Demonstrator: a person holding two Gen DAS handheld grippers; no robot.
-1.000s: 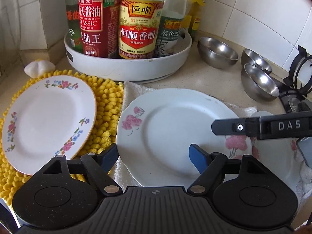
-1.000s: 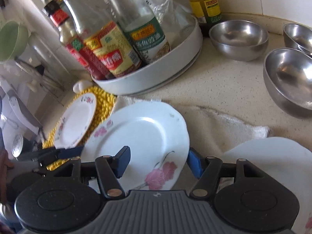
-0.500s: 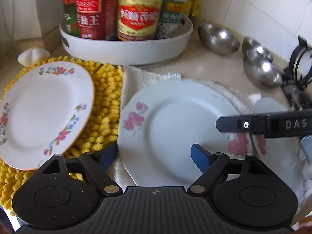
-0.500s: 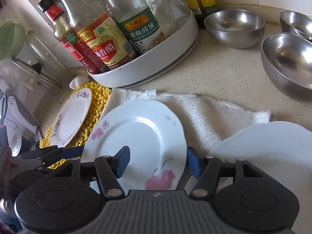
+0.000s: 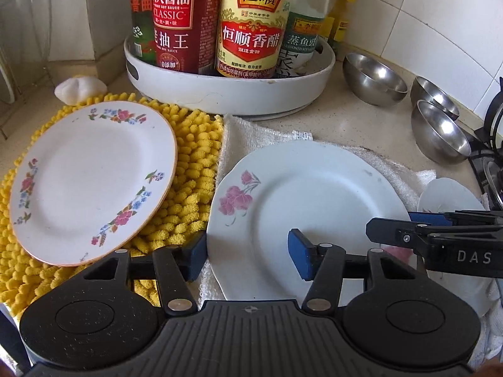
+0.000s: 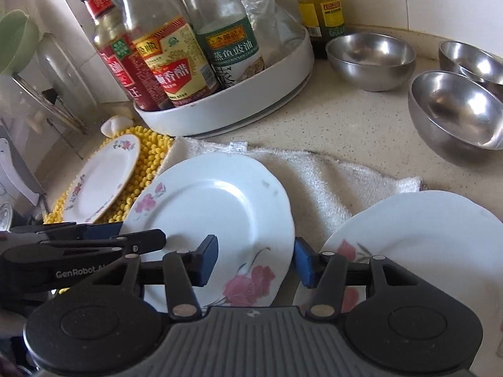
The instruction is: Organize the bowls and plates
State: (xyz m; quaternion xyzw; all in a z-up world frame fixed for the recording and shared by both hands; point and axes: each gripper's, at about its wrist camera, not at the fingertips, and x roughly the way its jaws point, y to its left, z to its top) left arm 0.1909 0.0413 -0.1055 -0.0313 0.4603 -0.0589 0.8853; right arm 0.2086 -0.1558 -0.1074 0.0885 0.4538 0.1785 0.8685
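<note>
- Step: approach to middle plate [image 5: 308, 201], judged; nothing gripped.
- Left gripper [image 5: 248, 256] and right gripper [image 6: 254, 259]: jaws wide, straddling opposite rims.
- Next: close on one rim, lift.

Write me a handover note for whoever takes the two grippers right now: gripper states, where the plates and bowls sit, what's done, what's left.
Left gripper: open, straddling the near-left rim of the middle pink-flower plate.
Right gripper: open, straddling that plate's right rim; nothing held.
Small floral plate rests tilted on the yellow mat.
Middle plate lies on the white towel; second pink-flower plate sits to its right.
Three steel bowls stand apart, unstacked, on the counter by the bottle tray.
Done: nothing stacked. Left: stack plates, nest bowls.
</note>
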